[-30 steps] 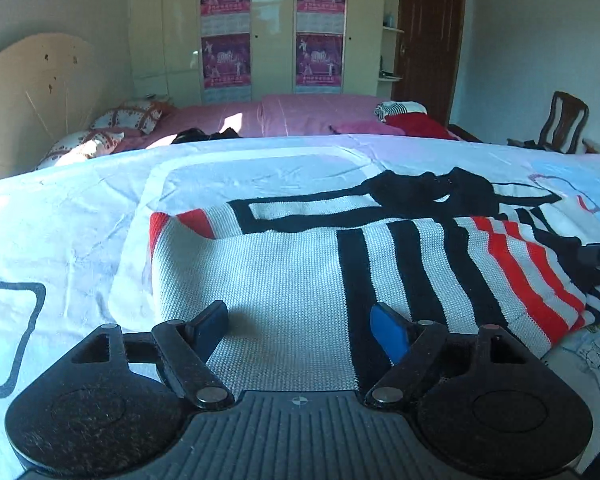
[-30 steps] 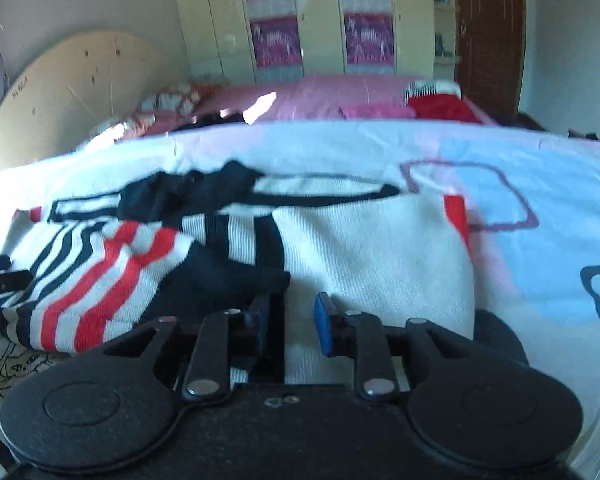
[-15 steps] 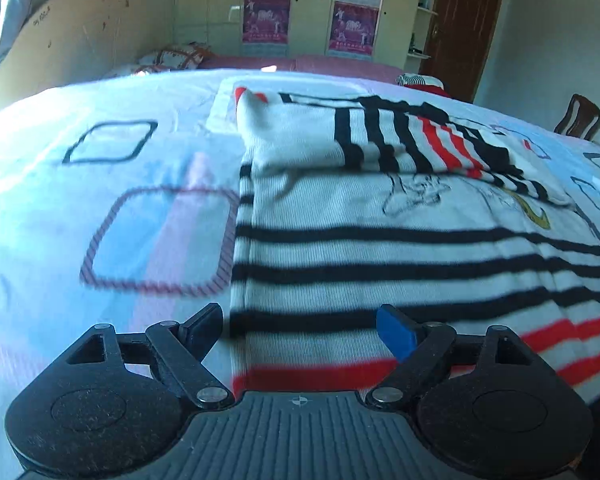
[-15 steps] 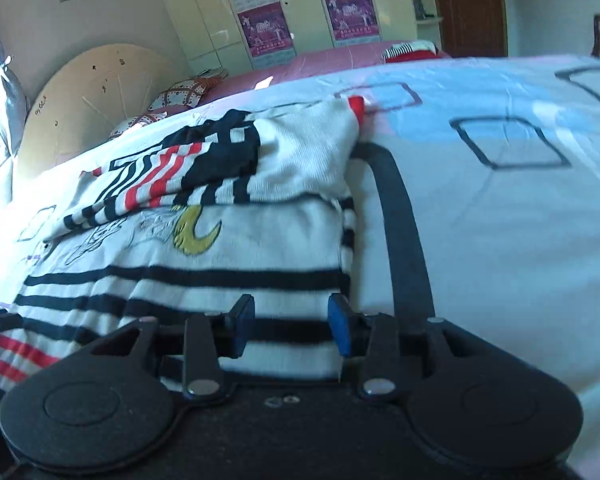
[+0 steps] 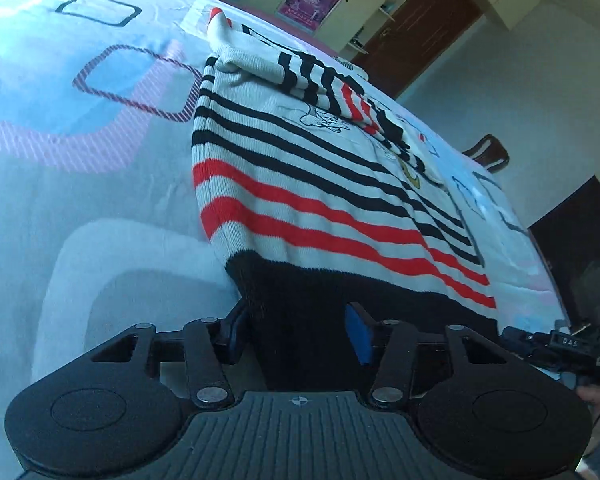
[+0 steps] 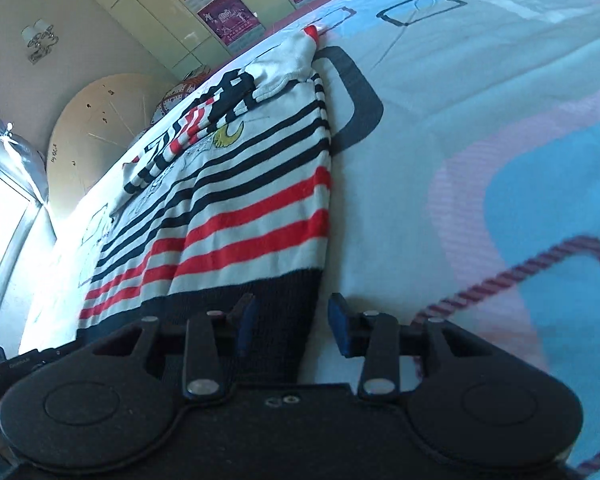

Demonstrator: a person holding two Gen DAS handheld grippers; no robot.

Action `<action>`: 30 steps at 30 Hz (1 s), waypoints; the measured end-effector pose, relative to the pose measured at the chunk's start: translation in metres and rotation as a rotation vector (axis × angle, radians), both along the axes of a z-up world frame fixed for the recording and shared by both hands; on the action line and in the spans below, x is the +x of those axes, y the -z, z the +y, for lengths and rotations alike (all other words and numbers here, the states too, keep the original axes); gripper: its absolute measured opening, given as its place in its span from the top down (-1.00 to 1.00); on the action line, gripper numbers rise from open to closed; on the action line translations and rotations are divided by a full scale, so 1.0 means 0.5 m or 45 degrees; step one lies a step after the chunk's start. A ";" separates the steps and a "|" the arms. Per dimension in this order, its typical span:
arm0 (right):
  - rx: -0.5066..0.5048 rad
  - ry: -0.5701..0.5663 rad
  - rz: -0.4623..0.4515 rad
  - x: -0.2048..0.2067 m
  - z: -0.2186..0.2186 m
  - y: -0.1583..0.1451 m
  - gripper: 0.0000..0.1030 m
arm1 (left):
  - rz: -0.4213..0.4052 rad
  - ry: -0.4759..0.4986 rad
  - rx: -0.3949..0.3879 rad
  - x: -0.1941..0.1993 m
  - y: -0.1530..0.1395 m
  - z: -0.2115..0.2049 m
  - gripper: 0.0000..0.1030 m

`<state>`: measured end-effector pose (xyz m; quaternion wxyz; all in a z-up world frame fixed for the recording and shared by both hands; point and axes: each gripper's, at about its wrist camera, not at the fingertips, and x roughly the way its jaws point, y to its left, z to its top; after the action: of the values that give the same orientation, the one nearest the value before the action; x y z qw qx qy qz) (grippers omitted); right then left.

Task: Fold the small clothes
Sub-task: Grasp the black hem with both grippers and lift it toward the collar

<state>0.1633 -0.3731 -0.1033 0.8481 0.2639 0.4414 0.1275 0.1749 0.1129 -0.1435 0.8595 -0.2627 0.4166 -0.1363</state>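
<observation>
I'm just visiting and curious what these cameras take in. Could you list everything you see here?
sweater: one, white with black and red stripes, black hem, flat on the bed, sleeves folded over its far end
bedsheet: one, pale blue and pink with square outlines, under the sweater
posters: several, purple, on the cream wardrobe
door: one, dark brown, far wall
chair: one, dark wood, beyond the bed
left gripper: black, open, at one hem corner
right gripper: black, open, at the other hem corner

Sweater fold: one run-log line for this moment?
stage: hem pickup | sweater: flat on bed, sleeves folded in | left gripper: closing around hem corner | right gripper: astride opposite corner
</observation>
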 end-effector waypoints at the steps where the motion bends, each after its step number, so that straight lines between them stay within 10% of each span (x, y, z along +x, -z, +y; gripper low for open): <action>1: 0.041 0.010 0.011 -0.013 0.002 0.006 0.24 | 0.000 -0.006 -0.043 -0.010 0.005 0.002 0.02; 11: 0.275 0.104 0.013 -0.047 0.026 0.048 0.46 | -0.026 -0.037 -0.300 -0.018 0.052 0.021 0.03; 17: 0.223 0.115 0.006 -0.042 0.044 0.051 0.64 | -0.036 0.035 -0.078 -0.003 0.018 -0.019 0.17; 20: 0.192 0.127 0.010 -0.047 0.046 0.053 0.77 | -0.036 0.025 0.062 0.007 0.009 -0.039 0.61; 30: 0.112 0.132 -0.004 -0.052 0.062 0.047 0.81 | -0.079 0.004 0.116 -0.005 0.015 -0.037 0.87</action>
<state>0.1373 -0.3423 -0.1271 0.8419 0.3230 0.4199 0.1031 0.1725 0.0943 -0.1511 0.8829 -0.2183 0.3961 -0.1265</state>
